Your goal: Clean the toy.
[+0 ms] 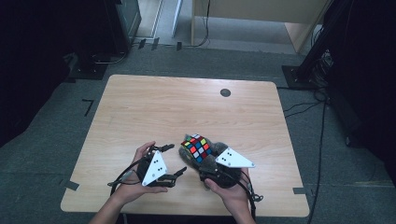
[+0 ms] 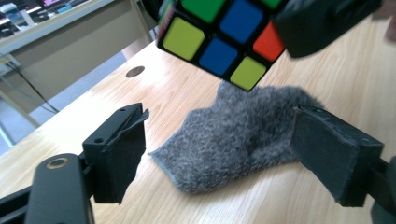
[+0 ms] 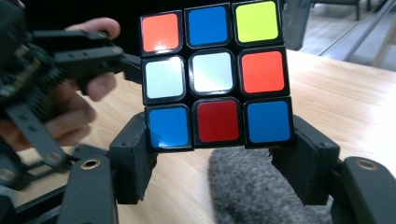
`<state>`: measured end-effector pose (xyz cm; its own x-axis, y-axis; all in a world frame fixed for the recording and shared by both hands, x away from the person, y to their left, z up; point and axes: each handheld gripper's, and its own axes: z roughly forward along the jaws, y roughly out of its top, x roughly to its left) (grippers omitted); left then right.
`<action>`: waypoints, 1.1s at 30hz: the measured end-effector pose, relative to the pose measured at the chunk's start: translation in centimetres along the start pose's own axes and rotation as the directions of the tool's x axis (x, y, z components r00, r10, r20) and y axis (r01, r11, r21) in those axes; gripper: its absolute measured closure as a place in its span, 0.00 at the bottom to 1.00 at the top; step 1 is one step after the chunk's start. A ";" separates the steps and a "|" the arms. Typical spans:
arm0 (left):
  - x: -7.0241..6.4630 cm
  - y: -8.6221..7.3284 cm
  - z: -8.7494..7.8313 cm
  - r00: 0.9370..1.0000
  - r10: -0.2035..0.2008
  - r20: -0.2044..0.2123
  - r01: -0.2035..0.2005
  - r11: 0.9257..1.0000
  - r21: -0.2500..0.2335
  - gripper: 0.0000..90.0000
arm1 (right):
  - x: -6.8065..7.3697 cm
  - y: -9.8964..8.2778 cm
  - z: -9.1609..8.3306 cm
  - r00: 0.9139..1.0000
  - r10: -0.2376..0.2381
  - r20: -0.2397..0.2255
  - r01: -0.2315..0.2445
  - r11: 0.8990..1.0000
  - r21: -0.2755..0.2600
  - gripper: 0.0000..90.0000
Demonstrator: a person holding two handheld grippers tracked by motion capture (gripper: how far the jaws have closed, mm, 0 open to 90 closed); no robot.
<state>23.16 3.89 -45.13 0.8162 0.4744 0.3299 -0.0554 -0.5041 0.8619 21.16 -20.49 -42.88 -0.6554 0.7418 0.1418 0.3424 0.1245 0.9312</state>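
A scrambled Rubik's cube [image 1: 197,147] is held above the wooden table [image 1: 187,102], near its front edge. My right gripper [image 1: 201,157] is shut on it, one pad on each side of its lowest layer [image 3: 215,121]. A grey fuzzy sock [image 2: 243,135] lies flat on the table under the cube. My left gripper [image 1: 176,159] sits just left of the cube with its jaws open. In the left gripper view the sock lies just beyond the two pads [image 2: 123,154], untouched, and the cube [image 2: 219,32] hangs above it. The left gripper's jaw [image 3: 84,58] reaches toward the cube's left edge.
A small dark round disc [image 1: 225,92] is set in the table top near the far edge. Black stands and cables [image 1: 322,107] occupy the floor at the right. Wooden furniture [image 1: 261,14] stands beyond the table.
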 end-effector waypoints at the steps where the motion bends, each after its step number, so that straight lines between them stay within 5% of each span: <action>1: -0.1 -0.1 0.0 1.000 0.016 -0.008 -0.016 1.000 0.005 0.19 | 0.0 0.1 0.0 1.000 0.008 -0.013 -0.008 1.000 0.002 0.38; 12: -0.8 0.0 -0.3 0.992 0.111 -0.063 -0.113 0.993 -0.033 0.18 | 0.4 -0.1 1.0 0.988 0.096 -0.122 -0.086 0.992 0.088 0.38; 23: -1.8 -0.1 -0.4 0.973 0.196 -0.124 -0.205 0.976 -0.068 0.37 | 0.6 -0.3 1.4 0.967 0.178 -0.181 -0.162 0.982 0.097 0.37; 27: -1.3 -0.3 -0.5 0.985 0.142 -0.100 -0.151 0.984 -0.093 0.38 | 0.3 -0.5 1.4 0.957 0.211 -0.198 -0.198 0.977 0.080 0.36; 33: 0.4 -1.0 -1.1 0.996 0.023 -0.091 -0.032 0.995 -0.098 0.38 | -0.3 0.0 0.4 0.959 0.200 -0.199 -0.208 0.978 -0.022 0.21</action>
<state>22.93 5.37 -45.40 0.7593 0.5261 0.3831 -0.1373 -0.4460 0.8844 21.61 -20.49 -43.05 -0.6946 0.6051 0.3891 0.4567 -0.0469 0.8884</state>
